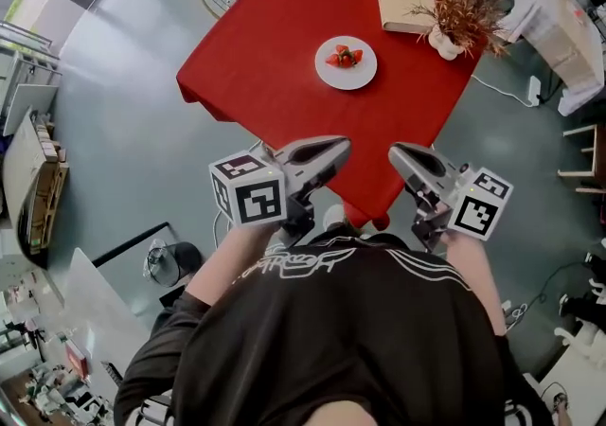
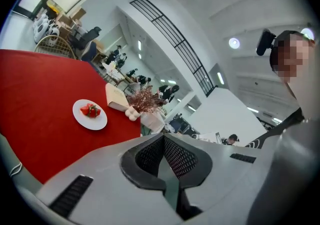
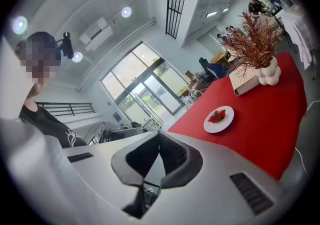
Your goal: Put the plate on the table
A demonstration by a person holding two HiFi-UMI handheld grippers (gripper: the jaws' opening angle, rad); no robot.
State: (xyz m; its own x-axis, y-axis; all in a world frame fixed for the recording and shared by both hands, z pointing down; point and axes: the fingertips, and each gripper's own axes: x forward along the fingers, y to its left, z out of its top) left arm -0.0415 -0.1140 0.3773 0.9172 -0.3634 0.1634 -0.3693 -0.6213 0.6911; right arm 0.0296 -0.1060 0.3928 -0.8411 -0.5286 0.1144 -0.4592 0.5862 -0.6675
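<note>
A white plate (image 1: 346,62) bearing strawberries (image 1: 344,56) sits flat near the middle of the red-clothed table (image 1: 256,64), left of a dried-plant vase (image 1: 462,12) at the far right. The left gripper (image 1: 339,144) and right gripper (image 1: 398,153) hover by the table's near corner, well apart from the plate, each with jaws pressed together on nothing. The plate looks stiff, glazed, breakable and fairly light, probably slippery between pads; the likeliest hold is its thin rim, kept level so the loose fruit does not roll off.
</note>
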